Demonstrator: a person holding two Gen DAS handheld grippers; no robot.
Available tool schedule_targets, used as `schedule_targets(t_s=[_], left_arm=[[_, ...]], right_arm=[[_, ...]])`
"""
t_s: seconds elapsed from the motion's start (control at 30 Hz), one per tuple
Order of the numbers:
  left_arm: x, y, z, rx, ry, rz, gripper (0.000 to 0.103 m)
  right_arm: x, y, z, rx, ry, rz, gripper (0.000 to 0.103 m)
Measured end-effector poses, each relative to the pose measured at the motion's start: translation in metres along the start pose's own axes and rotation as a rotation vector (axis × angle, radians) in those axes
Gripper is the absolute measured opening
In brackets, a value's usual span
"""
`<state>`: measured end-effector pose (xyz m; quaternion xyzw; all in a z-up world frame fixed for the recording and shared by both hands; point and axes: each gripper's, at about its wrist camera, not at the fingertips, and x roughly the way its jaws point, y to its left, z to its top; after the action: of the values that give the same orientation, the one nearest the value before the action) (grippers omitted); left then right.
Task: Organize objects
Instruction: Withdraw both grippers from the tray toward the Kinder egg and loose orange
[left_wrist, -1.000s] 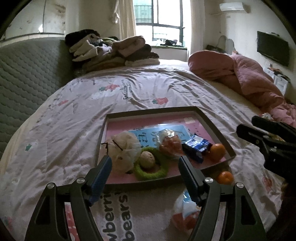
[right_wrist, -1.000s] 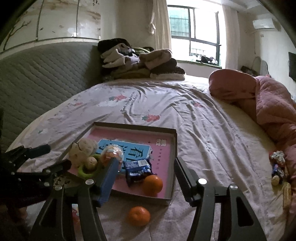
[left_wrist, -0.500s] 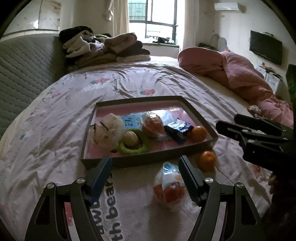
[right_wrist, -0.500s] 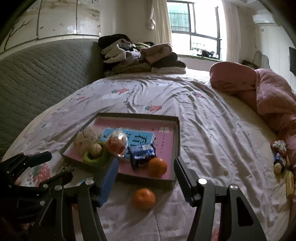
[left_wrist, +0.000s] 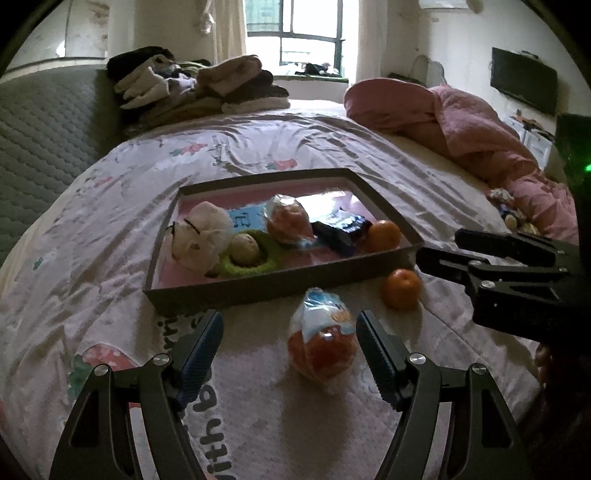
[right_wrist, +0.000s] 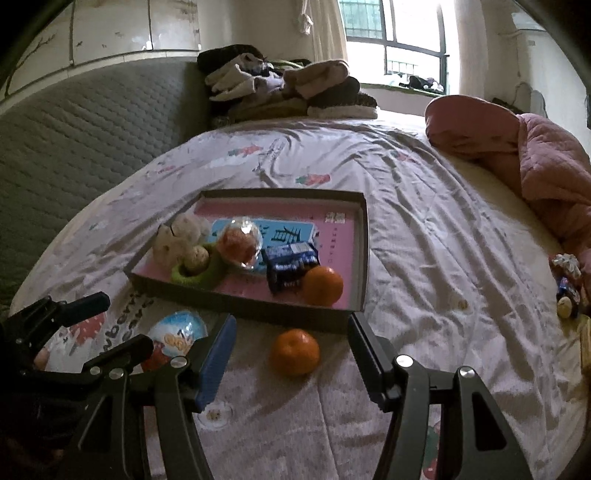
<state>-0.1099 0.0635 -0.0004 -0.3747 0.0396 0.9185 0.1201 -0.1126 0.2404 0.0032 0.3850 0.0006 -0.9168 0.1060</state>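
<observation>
1. While both hover over the bed (right_wrist: 424, 229), the left gripper (left_wrist: 290, 345) gapes wide beside a packet (left_wrist: 323, 341), gripping nothing.
2. The right gripper (right_wrist: 291, 349) gapes empty around an orange (right_wrist: 294, 351).
3. Both lie just outside the tray (right_wrist: 364, 254).

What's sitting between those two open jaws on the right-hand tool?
A loose orange lies on the bedsheet between them, just outside the tray; the right wrist view shows it.

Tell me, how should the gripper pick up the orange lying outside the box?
Probably squeeze the loose orange across its round middle, coming straight down from above. It is ball-shaped, so any two opposite sides work. The right gripper is open around it, and the tray wall blocks the far side.
</observation>
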Motion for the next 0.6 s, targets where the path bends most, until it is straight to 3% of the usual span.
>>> schedule_targets(t_s=[0.6], left_arm=[[0.022,-0.012,-0.01,0.022,0.07,-0.027,0.075]], right_arm=[[0.019,0.0,-0.009,-0.018,0.09,-0.018,0.062]])
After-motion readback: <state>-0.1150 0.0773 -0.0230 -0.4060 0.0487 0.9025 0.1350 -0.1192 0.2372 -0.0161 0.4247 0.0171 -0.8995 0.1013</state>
